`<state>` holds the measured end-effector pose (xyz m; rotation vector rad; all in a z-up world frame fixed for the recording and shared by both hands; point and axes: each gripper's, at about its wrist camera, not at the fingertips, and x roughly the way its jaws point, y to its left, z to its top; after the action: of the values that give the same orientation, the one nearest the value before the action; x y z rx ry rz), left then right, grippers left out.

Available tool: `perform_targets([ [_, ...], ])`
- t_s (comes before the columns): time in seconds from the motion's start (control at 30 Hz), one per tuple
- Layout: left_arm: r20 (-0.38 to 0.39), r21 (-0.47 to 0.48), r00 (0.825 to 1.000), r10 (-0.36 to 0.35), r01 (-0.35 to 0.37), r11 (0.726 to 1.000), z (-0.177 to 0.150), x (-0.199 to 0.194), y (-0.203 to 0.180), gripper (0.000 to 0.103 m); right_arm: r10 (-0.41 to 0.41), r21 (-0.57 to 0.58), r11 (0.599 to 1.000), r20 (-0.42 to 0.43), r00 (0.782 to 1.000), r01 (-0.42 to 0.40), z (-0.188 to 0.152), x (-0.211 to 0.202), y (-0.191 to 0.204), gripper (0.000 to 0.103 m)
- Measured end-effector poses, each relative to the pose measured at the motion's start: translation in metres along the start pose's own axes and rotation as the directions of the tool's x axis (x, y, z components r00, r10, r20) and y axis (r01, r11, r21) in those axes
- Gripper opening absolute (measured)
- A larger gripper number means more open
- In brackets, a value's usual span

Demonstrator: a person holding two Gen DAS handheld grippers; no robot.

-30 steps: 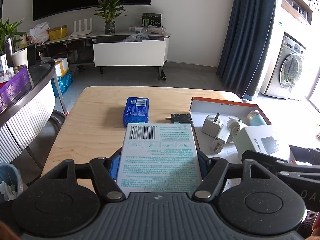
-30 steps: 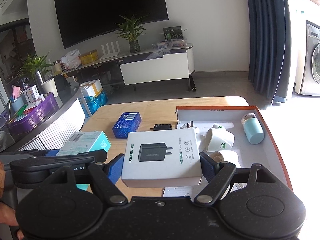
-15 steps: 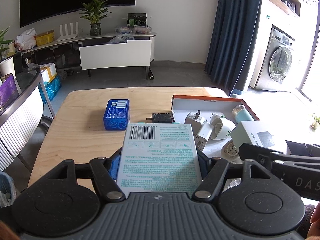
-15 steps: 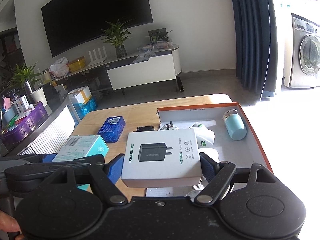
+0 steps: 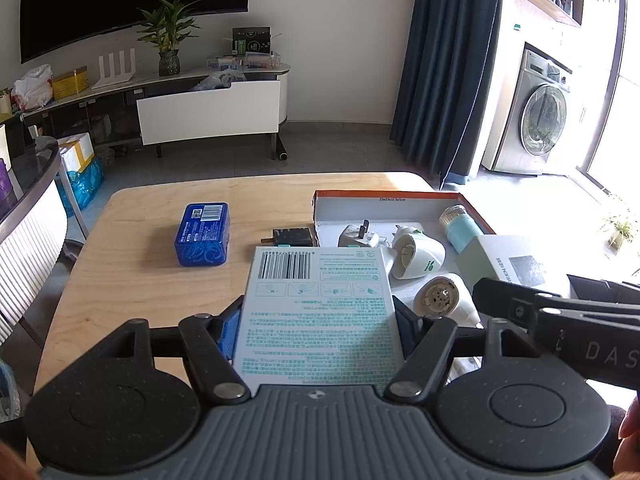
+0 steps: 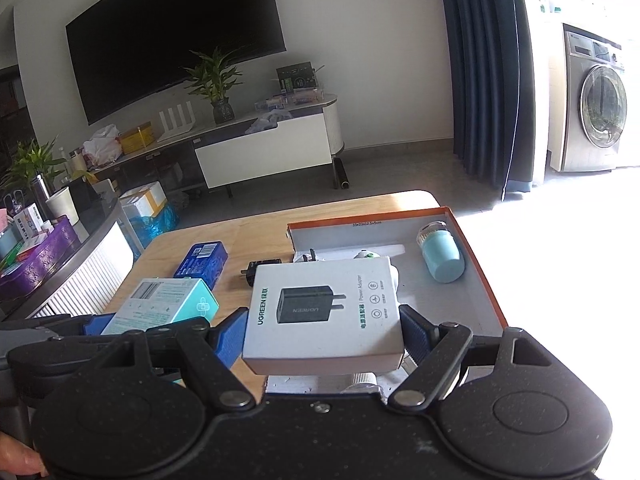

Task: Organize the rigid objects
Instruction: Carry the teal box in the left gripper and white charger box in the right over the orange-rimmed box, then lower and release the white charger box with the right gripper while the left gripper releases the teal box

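Left wrist view: wooden table (image 5: 132, 280) ahead, orange-rimmed tray (image 5: 384, 196) on its right part.
Left gripper (image 5: 318, 320): blue pads clamped on the sides of a white box with teal print (image 5: 320, 312), barcode end pointing away, held above the table.
On the table: blue tin (image 5: 203, 234) left of centre; black plug adapter (image 5: 292, 237) just beside the tray's left wall.
In the tray: white travel adapter (image 5: 357, 237), two white rounded gadgets (image 5: 418, 255), light blue cylinder (image 5: 458, 228) lying on its side.

Right wrist view: tray (image 6: 476, 264) below and ahead.
Right gripper (image 6: 324, 332): jaws set wide, pads pressed on both sides of a white charger box (image 6: 324, 312), held over the tray's near left corner.
Left of it: the teal-printed box (image 6: 164, 306) in the other gripper.
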<state>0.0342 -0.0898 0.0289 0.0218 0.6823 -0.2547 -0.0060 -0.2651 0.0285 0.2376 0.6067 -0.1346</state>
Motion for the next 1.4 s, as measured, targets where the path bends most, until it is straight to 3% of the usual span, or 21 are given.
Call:
perform_targets([
  [1.23, 0.016, 0.091, 0.996, -0.083, 0.081, 0.993, 0.011, 0.016, -0.041, 0.072, -0.099, 0.066, 0.993, 0.044, 0.994, 0.096, 0.011, -0.007, -0.044, 0.092],
  [1.27, 0.014, 0.092, 0.996, -0.083, 0.082, 0.992, 0.011, 0.017, -0.041, 0.072, -0.099, 0.067, 0.993, 0.044, 0.994, 0.096, 0.011, -0.007, -0.044, 0.090],
  [1.3, 0.014, 0.091, 0.996, -0.085, 0.084, 0.992, 0.011, 0.017, -0.041, 0.072, -0.097, 0.068, 0.993, 0.038, 0.995, 0.095, 0.011, -0.006, -0.045, 0.064],
  [1.33, 0.013, 0.091, 0.996, -0.088, 0.086, 0.992, 0.012, 0.018, -0.041, 0.072, -0.100, 0.072, 0.993, 0.029, 0.995, 0.098, 0.011, -0.005, -0.046, 0.052],
  [1.4, 0.014, 0.095, 0.996, -0.092, 0.090, 0.991, 0.012, 0.018, -0.041, 0.072, -0.102, 0.066, 0.993, 0.025, 0.994, 0.100, 0.011, -0.004, -0.047, 0.051],
])
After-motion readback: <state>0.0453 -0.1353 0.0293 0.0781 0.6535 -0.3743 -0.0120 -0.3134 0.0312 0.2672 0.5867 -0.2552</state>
